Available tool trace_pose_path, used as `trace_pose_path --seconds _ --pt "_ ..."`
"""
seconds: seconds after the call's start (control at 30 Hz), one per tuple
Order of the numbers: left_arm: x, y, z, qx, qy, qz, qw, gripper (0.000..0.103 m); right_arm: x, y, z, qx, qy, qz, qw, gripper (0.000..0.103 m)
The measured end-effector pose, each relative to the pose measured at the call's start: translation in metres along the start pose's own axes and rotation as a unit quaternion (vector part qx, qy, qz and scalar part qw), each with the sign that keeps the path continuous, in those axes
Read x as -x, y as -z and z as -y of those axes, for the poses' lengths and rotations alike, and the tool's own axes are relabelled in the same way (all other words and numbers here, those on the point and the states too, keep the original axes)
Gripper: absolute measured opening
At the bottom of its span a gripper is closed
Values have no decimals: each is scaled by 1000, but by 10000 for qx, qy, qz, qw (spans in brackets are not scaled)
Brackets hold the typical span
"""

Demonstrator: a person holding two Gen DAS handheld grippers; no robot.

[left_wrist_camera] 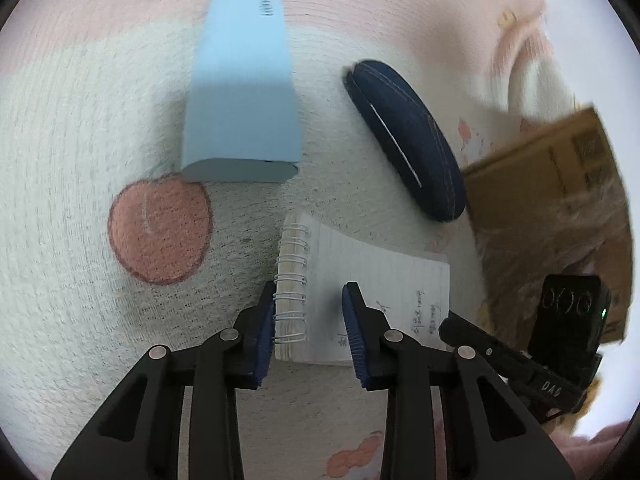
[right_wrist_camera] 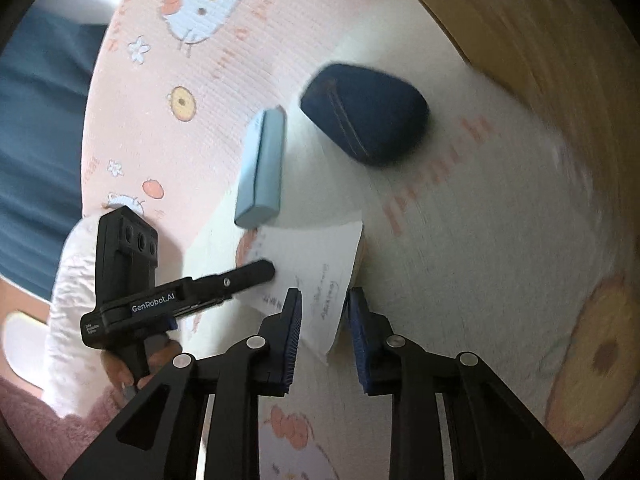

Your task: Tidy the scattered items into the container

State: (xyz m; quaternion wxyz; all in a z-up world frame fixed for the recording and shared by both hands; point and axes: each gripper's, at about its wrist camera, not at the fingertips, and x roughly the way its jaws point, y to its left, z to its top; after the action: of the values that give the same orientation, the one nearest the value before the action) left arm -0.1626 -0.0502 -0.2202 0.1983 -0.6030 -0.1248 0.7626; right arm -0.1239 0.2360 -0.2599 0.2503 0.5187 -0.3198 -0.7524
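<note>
— Left gripper [left_wrist_camera: 308, 320]: jaws spread, straddling the bound edge of the spiral notebook [left_wrist_camera: 360, 296], one pad outside the wire coil, the other over the lined page. Not closed on anything yet.

— And the right gripper [right_wrist_camera: 324, 332]?

— Also agape, poised at the notebook's opposite edge, holding nothing. Probably there to steady or lift that side, since a flat pad offers little to pinch from above.

— Other scattered items?

— Pale blue box [left_wrist_camera: 240, 92] lying flat just beyond the notebook, dark navy zip case [left_wrist_camera: 404, 136] beside it, both on the peach-print mat [left_wrist_camera: 80, 200], both apart from either gripper.

— Container?

— Cardboard box [left_wrist_camera: 560, 200], off at the right side of the left wrist view, near the case. Interior not visible, so impossible to say what sits inside.

— Progress?

— Early, judging by three items outside the box. Likely next: closing on the coil edge, a firmer purchase than loose pages.
</note>
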Motion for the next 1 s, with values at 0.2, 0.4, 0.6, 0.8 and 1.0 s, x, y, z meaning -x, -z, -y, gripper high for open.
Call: trace_pose_path --seconds 0.2,0.4,0.6,0.8,1.0 --pt "-1 1 12 -330 -395 90 9986 37 -7 1 -16 582 560 219 9965 22" --pt "-2 -1 19 -592 -569 27 9966 36 -14 2 -33 1627 1165 447 9788 22" --pt "-2 0 28 -696 -812 124 9942 37 -11 -5 -32 1612 1181 368 9791 18" --pt "16 -1 56 -1267 -1409 588 9801 35 -2 -3 -63 1995 1261 635 9697 16" --pt "58 -26 52 -794 -547 922 9911 31 32 -18 -79 1797 965 1059 9732 15"
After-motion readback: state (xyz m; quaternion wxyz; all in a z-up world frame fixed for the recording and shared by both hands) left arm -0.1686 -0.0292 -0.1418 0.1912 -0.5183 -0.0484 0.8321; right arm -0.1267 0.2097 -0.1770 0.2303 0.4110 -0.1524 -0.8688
